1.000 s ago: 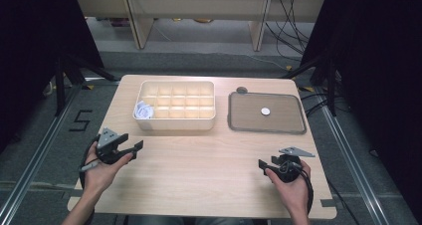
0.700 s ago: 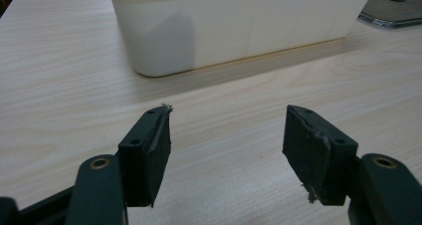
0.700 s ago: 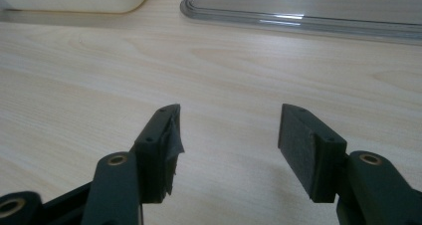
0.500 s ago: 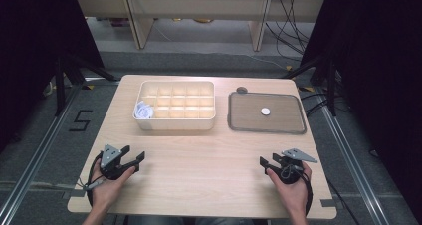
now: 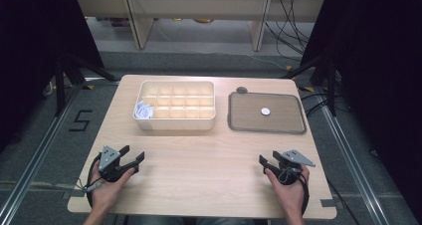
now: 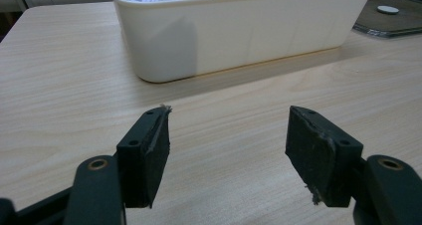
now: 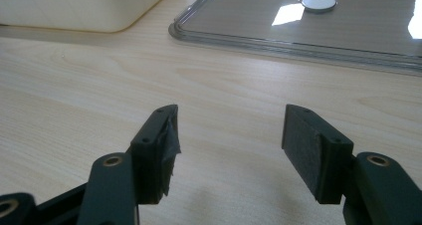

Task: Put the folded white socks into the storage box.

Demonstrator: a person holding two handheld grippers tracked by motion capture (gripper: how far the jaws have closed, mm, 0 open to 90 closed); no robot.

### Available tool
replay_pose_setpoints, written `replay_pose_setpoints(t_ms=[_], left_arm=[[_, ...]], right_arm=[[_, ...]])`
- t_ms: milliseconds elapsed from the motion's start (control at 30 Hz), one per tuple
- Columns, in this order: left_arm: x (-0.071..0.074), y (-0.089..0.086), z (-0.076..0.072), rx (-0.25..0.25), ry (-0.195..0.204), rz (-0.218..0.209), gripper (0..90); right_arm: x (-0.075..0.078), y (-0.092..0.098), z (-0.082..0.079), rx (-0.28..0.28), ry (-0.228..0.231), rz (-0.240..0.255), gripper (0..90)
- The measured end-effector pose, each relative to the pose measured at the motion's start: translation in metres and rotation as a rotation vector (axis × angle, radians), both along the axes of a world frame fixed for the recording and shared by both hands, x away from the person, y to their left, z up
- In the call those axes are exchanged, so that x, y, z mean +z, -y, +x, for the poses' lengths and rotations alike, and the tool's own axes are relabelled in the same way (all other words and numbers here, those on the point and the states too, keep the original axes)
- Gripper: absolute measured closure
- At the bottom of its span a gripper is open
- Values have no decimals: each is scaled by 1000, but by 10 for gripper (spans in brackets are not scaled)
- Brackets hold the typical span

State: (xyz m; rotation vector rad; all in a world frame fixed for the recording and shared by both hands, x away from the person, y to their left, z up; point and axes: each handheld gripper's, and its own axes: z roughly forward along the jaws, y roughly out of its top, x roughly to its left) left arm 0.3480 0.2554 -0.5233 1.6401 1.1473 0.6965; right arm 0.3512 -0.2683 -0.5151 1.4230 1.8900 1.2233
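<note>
While my right gripper (image 5: 271,164) kept its place near the counter's (image 5: 209,155) five o'clock corner, my left gripper (image 5: 130,159) had drawn back toward me since a second before, from the nine o'clock edge down to about seven o'clock. Its fingers (image 6: 149,150) stood wide apart, holding nothing, with bare wood between them. The fingers (image 7: 159,145) of my right gripper were spread just as wide, also empty, hovering over the counter and touching nothing I could see.

The cream divided bin (image 5: 175,104) sat toward eleven o'clock, well apart from both grippers, with a white bundle (image 5: 144,109) in its near nine o'clock compartment. Just beside it, toward one o'clock, lay the grey tray (image 5: 239,116), and a small white disc (image 5: 265,111) rested near the tray's middle. The near half of the counter between my two hands was open wood. Both hands lay close to the six o'clock edge.
</note>
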Motion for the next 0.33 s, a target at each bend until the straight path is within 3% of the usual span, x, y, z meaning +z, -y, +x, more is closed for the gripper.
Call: replay_pose_setpoints(t_ms=[167, 333], left_arm=[[0, -1, 0, 1, -7, 3, 332], [0, -1, 0, 4, -6, -11, 332]], right_arm=[[-1, 1, 1, -14, 10, -15, 391], [-1, -2, -1, -38, -6, 4, 379]])
